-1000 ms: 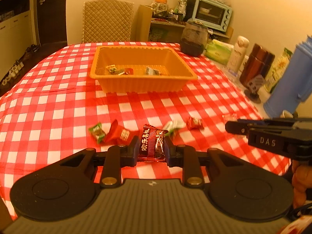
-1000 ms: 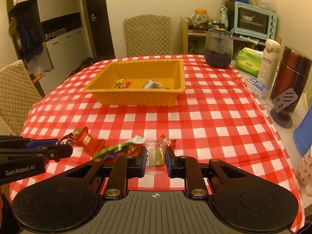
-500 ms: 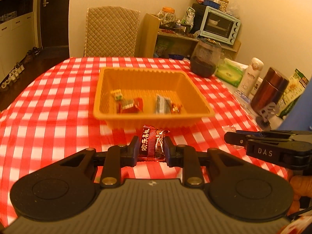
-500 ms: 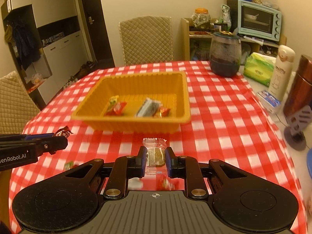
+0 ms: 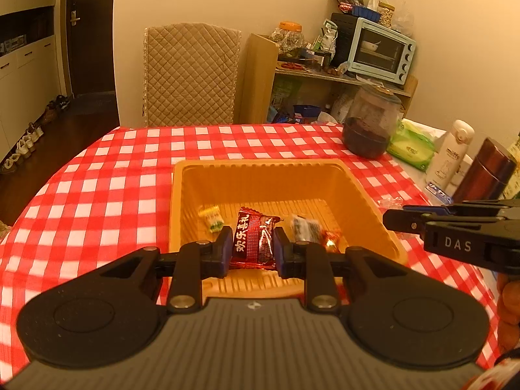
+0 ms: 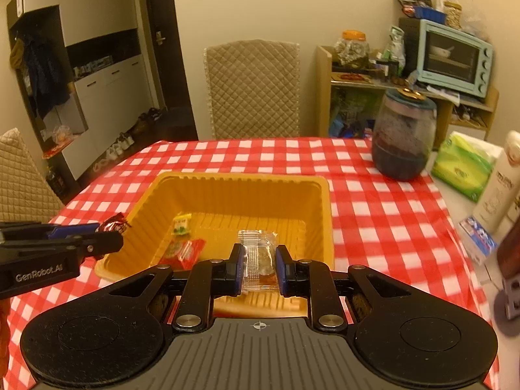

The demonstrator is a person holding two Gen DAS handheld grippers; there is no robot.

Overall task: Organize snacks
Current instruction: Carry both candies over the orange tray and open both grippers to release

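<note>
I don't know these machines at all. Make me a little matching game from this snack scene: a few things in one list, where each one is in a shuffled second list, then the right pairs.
Things:
1. red snack packet
2. clear wrapped sweet
3. yellow-green candy
4. dark glass jar

Places:
A. lying on the floor of the orange tray
B. standing on the checked tablecloth, beyond the tray
C. pinched in the left tool
D. pinched in the right tool

Pairs: 1-C, 2-D, 3-A, 4-B
</note>
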